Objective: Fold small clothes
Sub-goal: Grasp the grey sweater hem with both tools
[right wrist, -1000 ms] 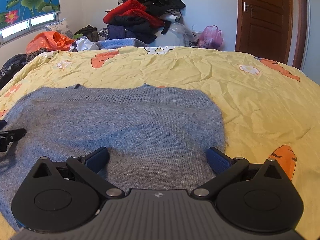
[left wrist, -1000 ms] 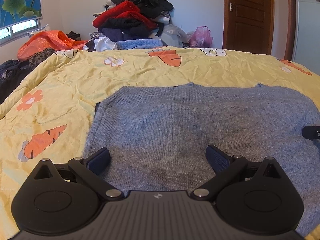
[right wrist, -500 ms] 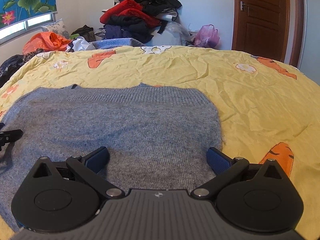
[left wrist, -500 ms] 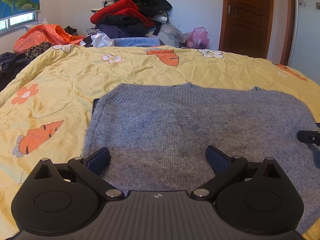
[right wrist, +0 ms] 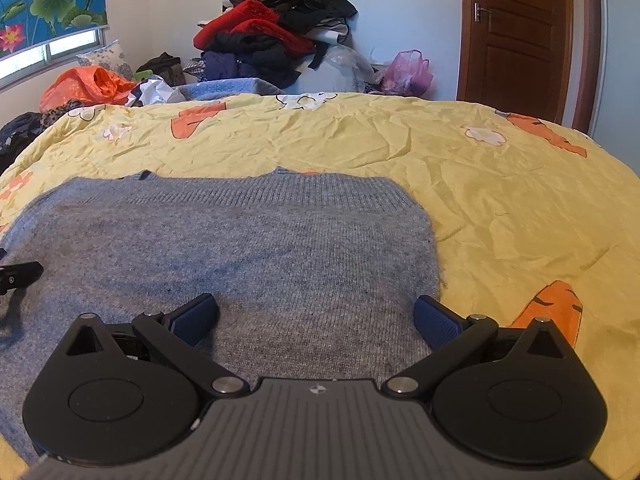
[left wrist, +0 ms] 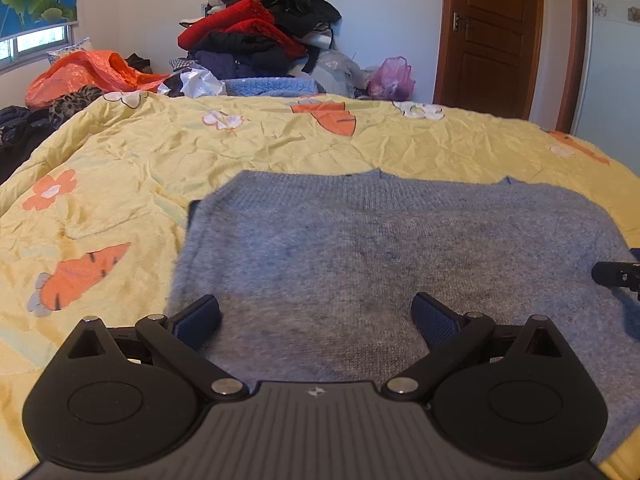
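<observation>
A grey-blue knitted sweater (left wrist: 380, 252) lies flat on the yellow bedspread (left wrist: 120, 184), folded into a wide rectangle, ribbed edge at the far side. My left gripper (left wrist: 316, 316) hovers open over its near left part, nothing between the fingers. In the right wrist view the same sweater (right wrist: 240, 248) fills the left and middle, and my right gripper (right wrist: 316, 316) stands open over its near right corner. Each gripper's tip shows at the edge of the other's view: right gripper (left wrist: 616, 274), left gripper (right wrist: 18, 274).
A yellow bedspread (right wrist: 480, 184) with carrot and flower prints covers the bed. A tall pile of clothes (left wrist: 260, 36) and bags (left wrist: 390, 78) stands behind the bed against the wall. An orange bag (left wrist: 84, 76) lies at the far left. A brown door (left wrist: 504, 36) is at the back right.
Both views have shifted slightly, with the sweater sitting a little lower and nearer in frame. Both grippers stayed open. The sweater has not moved on the bed.
</observation>
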The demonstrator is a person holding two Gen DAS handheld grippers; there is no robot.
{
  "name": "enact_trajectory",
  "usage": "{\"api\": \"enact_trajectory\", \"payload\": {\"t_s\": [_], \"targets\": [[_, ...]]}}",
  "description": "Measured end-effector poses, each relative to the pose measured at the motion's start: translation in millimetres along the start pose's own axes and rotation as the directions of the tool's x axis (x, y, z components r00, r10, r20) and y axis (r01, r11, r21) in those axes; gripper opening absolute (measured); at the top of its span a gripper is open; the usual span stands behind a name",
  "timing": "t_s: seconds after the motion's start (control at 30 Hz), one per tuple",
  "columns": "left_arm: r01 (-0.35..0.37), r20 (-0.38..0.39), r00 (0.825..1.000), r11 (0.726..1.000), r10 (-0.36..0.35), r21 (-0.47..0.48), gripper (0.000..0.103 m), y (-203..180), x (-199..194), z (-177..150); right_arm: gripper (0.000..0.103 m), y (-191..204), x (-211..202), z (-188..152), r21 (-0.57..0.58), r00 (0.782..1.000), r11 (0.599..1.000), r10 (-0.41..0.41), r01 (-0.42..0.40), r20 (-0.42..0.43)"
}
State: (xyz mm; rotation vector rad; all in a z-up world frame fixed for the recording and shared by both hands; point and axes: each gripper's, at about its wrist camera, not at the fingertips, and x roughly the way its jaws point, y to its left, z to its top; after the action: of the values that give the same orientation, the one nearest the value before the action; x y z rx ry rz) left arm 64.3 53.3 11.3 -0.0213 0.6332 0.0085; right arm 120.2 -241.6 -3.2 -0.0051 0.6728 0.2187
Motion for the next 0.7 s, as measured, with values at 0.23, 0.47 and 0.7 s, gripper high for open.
{"api": "enact_trajectory", "payload": {"t_s": [0.23,0.47,0.7], "targets": [[0.063,0.012,0.998,0.873,-0.065,-0.483,0.103,85.1,-88.4,-40.5,0.103,-61.2,-101.8,-21.3,0.349,0.987,0.926,0.112,-0.146,0.117],[0.188,0.046,0.964,0.550,-0.262,-0.814,0.103,130.9,-93.9,-71.5,0.103,-82.0,-130.3,-72.7,0.490,0.985,0.858,0.172,-0.153,0.005],[0.203,0.049,0.961,0.574,-0.272,-0.793,0.102,104.9,-66.4,-56.6,0.103,-48.6,-110.2,-73.3,0.490,0.974,0.855,0.221,-0.172,-0.044]]}}
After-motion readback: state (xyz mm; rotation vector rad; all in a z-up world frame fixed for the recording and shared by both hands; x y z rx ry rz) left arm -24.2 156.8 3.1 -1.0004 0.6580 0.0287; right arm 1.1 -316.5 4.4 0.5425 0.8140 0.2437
